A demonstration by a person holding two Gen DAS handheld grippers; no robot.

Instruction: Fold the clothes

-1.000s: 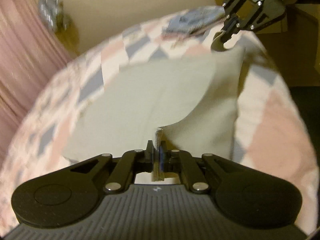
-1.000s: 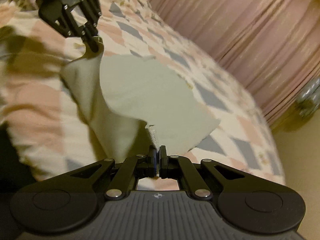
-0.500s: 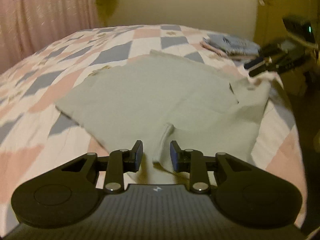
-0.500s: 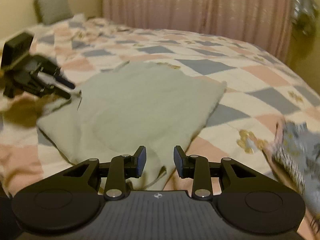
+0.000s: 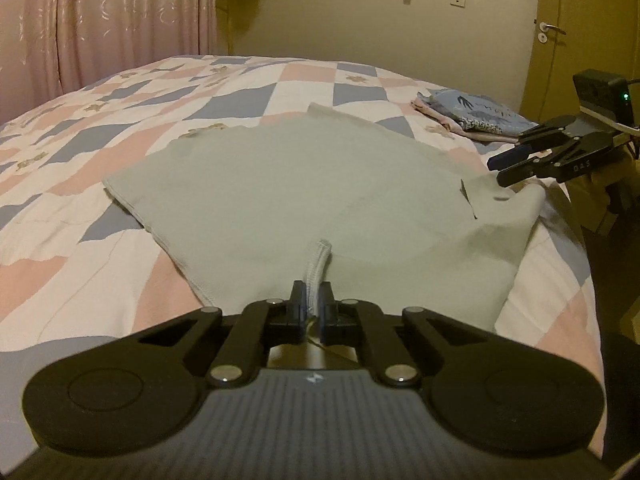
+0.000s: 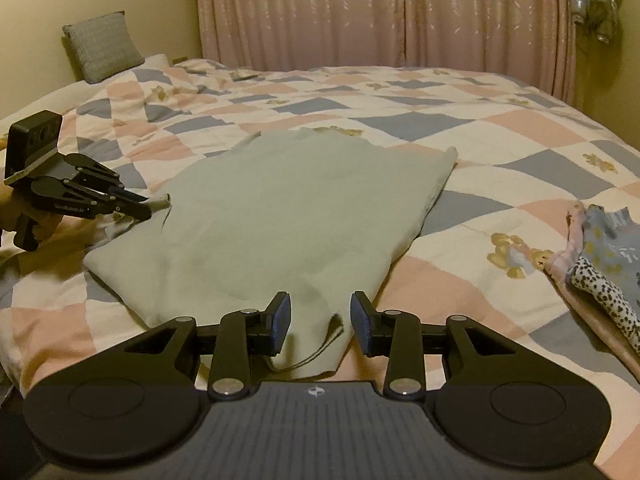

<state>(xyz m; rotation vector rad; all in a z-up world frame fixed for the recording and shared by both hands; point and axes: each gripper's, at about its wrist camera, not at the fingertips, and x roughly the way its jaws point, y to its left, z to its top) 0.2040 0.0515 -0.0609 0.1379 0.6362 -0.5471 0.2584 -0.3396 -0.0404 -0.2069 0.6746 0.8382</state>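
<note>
A pale green garment point(image 5: 304, 184) lies folded flat on the checked quilt, also in the right wrist view point(image 6: 288, 216). My left gripper point(image 5: 313, 305) is shut on the garment's ribbed edge point(image 5: 318, 264) at its near corner; it shows at the left in the right wrist view point(image 6: 138, 205). My right gripper point(image 6: 319, 318) is open, its pads on either side of a near corner of the garment without holding it. It shows at the right in the left wrist view point(image 5: 505, 169), just above another corner.
The bed's quilt point(image 6: 440, 120) has pink, blue and white patches. A stack of folded patterned clothes point(image 5: 472, 118) lies near the bed's edge, also in the right wrist view point(image 6: 604, 264). A grey cushion point(image 6: 100, 46) leans on the wall. Pink curtains point(image 6: 380, 12) hang behind.
Both grippers laid the lifted garment down on the bed and opened. The left one has since shut again on the ribbed edge. The right one stays open.
</note>
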